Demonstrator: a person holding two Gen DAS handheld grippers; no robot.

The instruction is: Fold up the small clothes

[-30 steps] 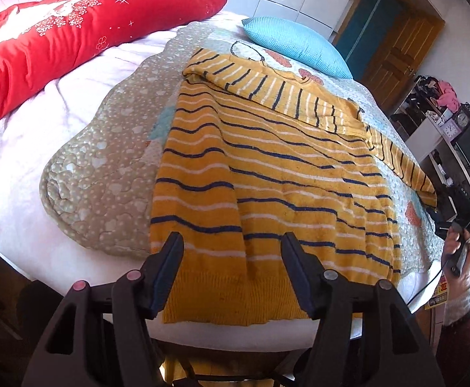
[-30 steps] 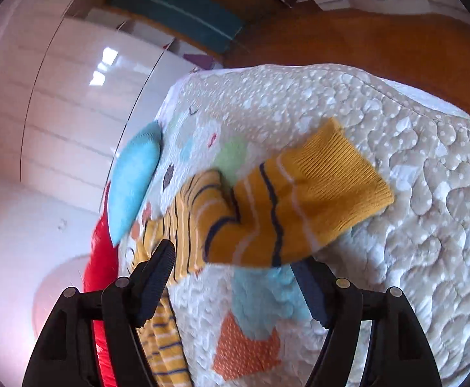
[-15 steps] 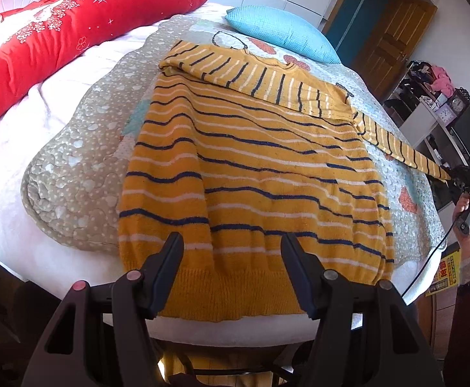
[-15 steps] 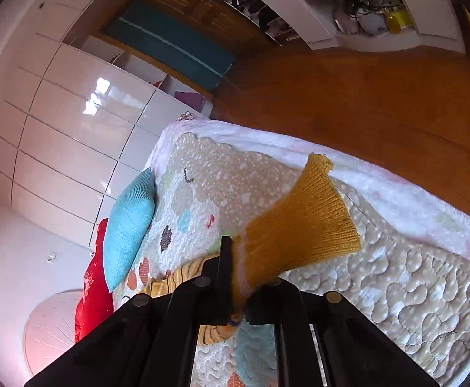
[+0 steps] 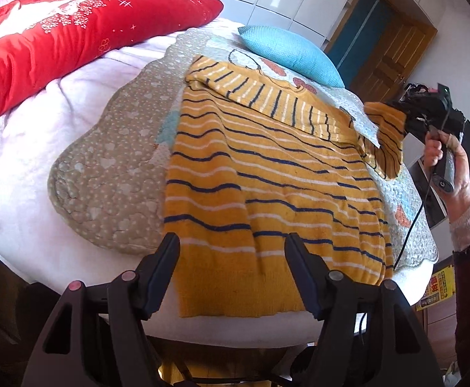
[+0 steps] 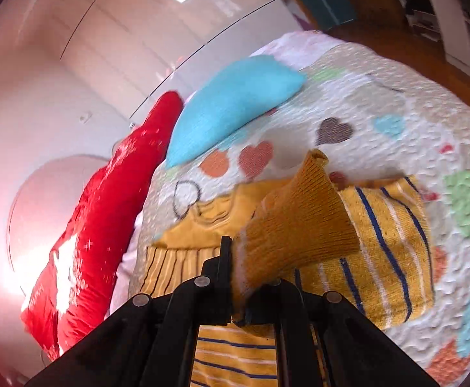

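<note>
A yellow sweater (image 5: 267, 187) with navy and white stripes lies flat on a quilted mat (image 5: 112, 174) on the bed. Its left sleeve is folded across the chest. My left gripper (image 5: 231, 274) is open and empty, just above the sweater's hem at the near bed edge. My right gripper (image 6: 251, 277) is shut on the right sleeve's cuff (image 6: 299, 222) and holds it lifted over the sweater's shoulder. In the left wrist view that gripper (image 5: 409, 119) holds the sleeve (image 5: 386, 135) at the right, doubled back in a loop.
A red quilt (image 5: 57, 38) lies along the far left of the bed. A blue pillow (image 5: 293, 54) sits beyond the sweater's collar. White wardrobe doors and a wooden door stand behind. A shelf with clutter stands right of the bed.
My right gripper, shut on the cuff, has carried the sleeve from the bed's right edge up and in toward the sweater's shoulder. The left gripper stayed open by the hem.
</note>
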